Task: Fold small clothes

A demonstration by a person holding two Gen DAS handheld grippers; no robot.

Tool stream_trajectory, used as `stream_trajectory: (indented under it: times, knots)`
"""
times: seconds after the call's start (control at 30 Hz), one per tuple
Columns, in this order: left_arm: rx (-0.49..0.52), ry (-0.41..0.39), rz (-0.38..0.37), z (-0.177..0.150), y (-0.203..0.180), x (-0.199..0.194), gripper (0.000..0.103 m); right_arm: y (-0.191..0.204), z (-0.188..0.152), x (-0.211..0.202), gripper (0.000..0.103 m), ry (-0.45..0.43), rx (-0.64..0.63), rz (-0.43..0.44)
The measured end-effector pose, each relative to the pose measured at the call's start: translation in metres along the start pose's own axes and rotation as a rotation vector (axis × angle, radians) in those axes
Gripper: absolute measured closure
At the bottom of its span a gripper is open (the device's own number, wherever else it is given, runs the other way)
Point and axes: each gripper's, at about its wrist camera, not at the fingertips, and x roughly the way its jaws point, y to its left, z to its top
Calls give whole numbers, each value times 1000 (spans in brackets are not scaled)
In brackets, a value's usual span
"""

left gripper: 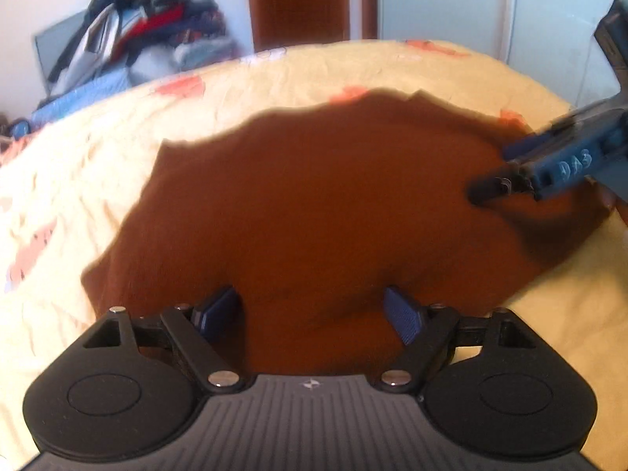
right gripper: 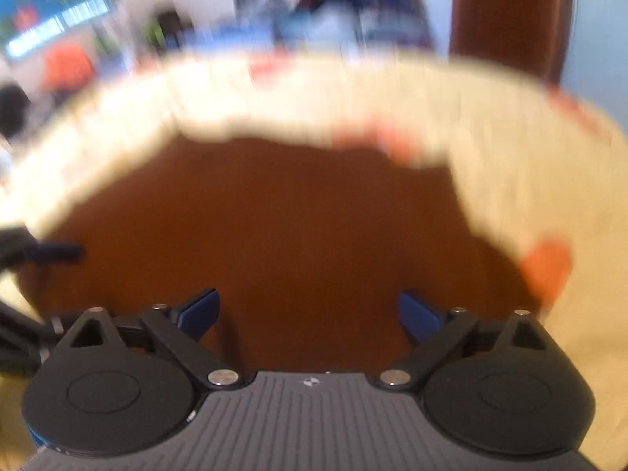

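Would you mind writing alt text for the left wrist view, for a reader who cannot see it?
A brown garment lies spread on a cream bedsheet, with the open left gripper over its near edge. The right gripper reaches in from the right above the cloth. A clothes pile sits behind the bed.

From my left wrist feed the room is evenly lit with soft daylight and no hard glare. The brown cloth looks flat and textureless, its edges smeared, and the bedsheet shows only soft wrinkles. The other gripper, coming in from the right, is streaked by motion, with a faint shadow under it. The pile of clothes in the far corner is soft and bent by the fisheye.

My right wrist feed is much worse: heavy motion blur smears the sheet and everything behind it into streaks. Dark corners frame both views.
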Motion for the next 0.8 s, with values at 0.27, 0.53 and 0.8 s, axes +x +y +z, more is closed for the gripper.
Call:
stream_trajectory:
  times: [0.27, 0.53, 0.8]
  knots:
    - [11, -42, -49, 10, 14, -25, 20, 9, -9, -26, 10, -19, -100, 22]
    - [-53, -48, -23, 20, 12, 21, 18, -23, 80, 46, 1, -57, 153, 30]
    - [-67, -123, -30, 1, 17, 17, 17, -56, 65, 52, 6, -200, 94, 52]
